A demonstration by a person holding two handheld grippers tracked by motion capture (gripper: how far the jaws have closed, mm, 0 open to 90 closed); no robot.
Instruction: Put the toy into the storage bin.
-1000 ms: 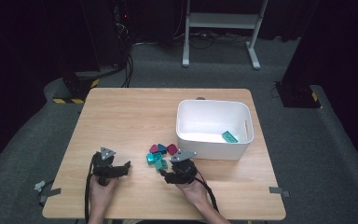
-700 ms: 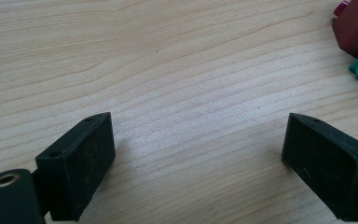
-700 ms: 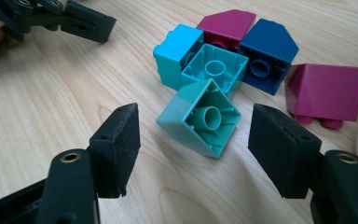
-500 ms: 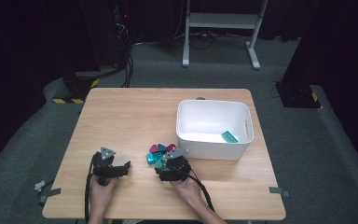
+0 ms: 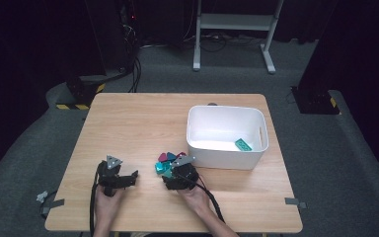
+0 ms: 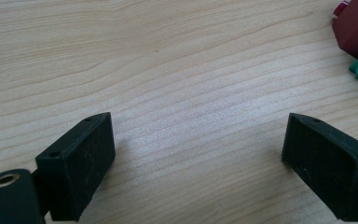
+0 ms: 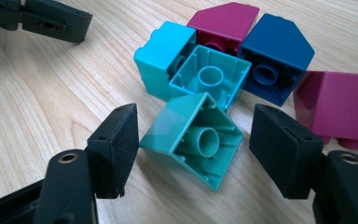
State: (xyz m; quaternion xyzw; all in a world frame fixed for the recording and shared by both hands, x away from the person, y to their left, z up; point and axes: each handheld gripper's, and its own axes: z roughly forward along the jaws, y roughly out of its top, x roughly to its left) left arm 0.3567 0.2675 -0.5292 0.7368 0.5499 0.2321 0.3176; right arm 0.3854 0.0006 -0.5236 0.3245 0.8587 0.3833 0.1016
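Sorting had barely begun: one green brick [image 5: 244, 144] lay inside the white bin [image 5: 225, 159], while the pile of bricks [image 5: 169, 159] waited on the surface [image 5: 128, 128] just beside the bin. The right gripper [image 7: 193, 154] had its fingers released around a green sloped brick [image 7: 193, 142]; the left gripper [image 6: 196, 154] was spread, empty. No writing was readable.

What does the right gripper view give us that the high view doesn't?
Right gripper view alone: the hollow undersides of the toy blocks, and a green block lying between the right gripper fingers, which stand open with a gap on the right side; the left pad sits at the block's edge.
High view alone: the white bin with one green piece inside, both hands, the left gripper resting apart from the pile, the whole table.
Both: the cluster of teal, magenta and blue blocks beside the bin, on the wooden tabletop.
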